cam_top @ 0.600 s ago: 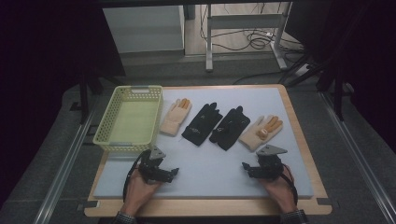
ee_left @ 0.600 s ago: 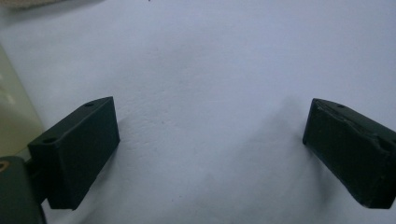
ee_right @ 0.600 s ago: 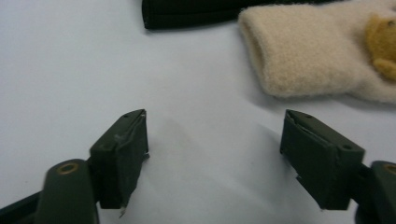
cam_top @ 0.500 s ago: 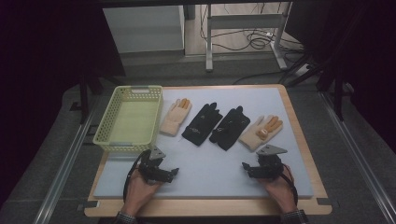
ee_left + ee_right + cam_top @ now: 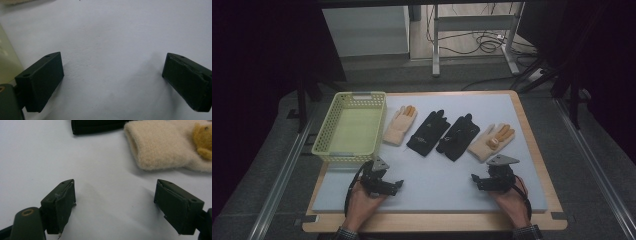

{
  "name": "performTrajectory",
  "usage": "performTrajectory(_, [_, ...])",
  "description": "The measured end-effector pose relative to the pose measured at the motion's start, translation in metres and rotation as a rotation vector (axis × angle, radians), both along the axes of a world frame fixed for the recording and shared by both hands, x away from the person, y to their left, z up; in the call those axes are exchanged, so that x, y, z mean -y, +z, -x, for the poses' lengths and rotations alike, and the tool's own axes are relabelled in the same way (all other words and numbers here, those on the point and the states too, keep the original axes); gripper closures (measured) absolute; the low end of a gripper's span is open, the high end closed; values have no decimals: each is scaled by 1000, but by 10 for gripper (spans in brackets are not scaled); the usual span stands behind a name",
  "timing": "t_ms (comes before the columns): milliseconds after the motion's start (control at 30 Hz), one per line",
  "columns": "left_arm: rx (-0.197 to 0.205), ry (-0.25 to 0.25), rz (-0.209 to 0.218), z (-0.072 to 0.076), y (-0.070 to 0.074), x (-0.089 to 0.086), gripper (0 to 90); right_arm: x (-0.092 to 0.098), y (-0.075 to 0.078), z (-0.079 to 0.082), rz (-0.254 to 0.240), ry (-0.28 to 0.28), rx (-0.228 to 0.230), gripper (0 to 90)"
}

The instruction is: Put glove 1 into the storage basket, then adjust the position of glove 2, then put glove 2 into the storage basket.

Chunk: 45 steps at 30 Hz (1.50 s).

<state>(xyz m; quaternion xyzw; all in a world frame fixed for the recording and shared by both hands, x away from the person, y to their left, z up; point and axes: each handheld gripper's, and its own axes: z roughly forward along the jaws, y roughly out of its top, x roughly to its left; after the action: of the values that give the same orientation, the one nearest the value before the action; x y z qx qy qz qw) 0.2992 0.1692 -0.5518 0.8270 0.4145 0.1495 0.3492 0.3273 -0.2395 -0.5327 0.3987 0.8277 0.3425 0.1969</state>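
The work is judged to be at its opening step: four gloves are laid in a row on the pale mat (image 5: 432, 185), a yellow basket (image 5: 326, 131) stands at the left end of the row, and nothing has yet been picked up. Gathering the gloves into the basket is taken as the likely aim.

The right gripper (image 5: 115, 202) is held low over the mat with its jaws spread wide and nothing between them. The cream glove on the right (image 5: 162, 150) is seen ahead of the right-hand fingertip and slightly outside it, well clear of both pads; its open cuff is turned toward the jaws. A black glove (image 5: 97, 126) lies further ahead, beyond the left-hand finger.

The left gripper (image 5: 112, 82) is likewise found spread and empty, with bare mat between its fingers (image 5: 42, 80). The basket wall is glimpsed just outside its left-hand finger.

For the next move, an advance of the right gripper toward the cream cuff is judged necessary, with the jaws kept apart until the cuff sits between the pads. Soft fabric is expected to bunch, so a low approach is advised.
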Motion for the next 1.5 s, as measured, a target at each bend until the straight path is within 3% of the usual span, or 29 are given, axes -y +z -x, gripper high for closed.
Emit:
performTrajectory(800, [1, 0, 1, 0, 0, 0, 40, -3, 2, -3, -16, 6, -14, 193])
performTrajectory(1233, [1, 0, 1, 0, 0, 0, 40, -12, 10, -14, -36, 32, -32, 223])
performTrajectory(1500, [1, 1, 2, 0, 0, 0, 40, -21, 19, -23, -46, 26, -18, 223])
